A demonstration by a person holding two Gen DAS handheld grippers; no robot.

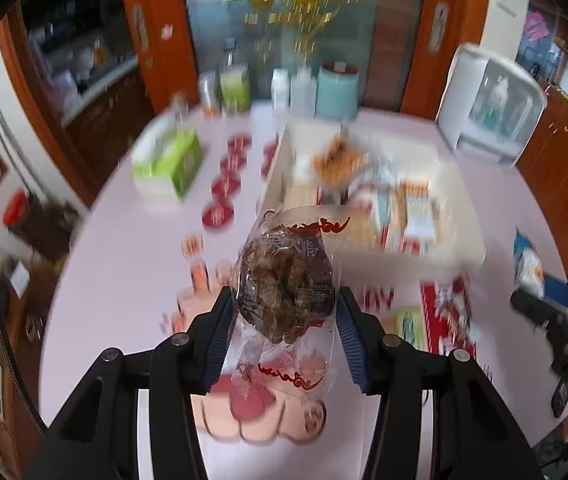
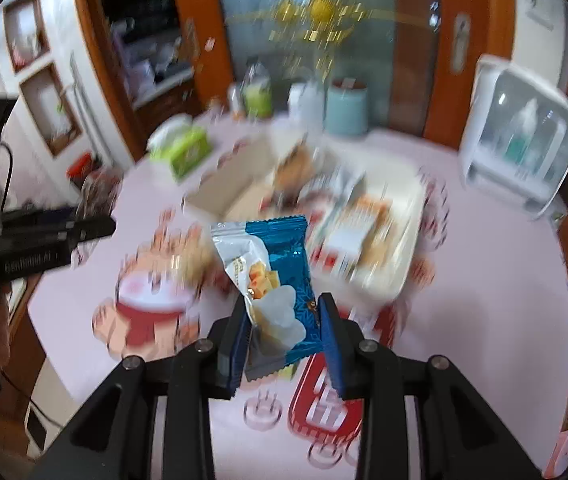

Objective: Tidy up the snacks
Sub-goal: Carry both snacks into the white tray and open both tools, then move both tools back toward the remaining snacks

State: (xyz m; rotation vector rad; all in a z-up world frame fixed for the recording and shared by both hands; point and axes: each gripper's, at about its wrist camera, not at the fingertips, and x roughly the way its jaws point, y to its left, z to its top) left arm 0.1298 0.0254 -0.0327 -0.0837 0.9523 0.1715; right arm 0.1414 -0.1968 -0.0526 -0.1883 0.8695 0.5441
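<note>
Right gripper [image 2: 284,312] clamps blue-and-white foil snack packet [image 2: 274,280], held above pink table [image 2: 484,300]. White rectangular tray [image 2: 388,280] of blurred snacks beyond, mid-table.

A pale pink surface [image 1: 132,248] printed with red medallions and cartoon figures fills the middle of both views. In the upper left of the left wrist view a green tissue box [image 1: 170,164] lies on it; the same box sits left of centre in the right wrist view. Along the far edge stand a jar with green contents [image 1: 235,84], white bottles [image 1: 294,90] and a light teal canister [image 1: 337,90], all blurred. At the upper right is a white cabinet with a clear door [image 1: 492,110], bottles faintly visible inside. Behind, orange-brown wooden door frames [image 1: 156,28] flank a glass panel with gold decoration [image 1: 296,4].
</note>
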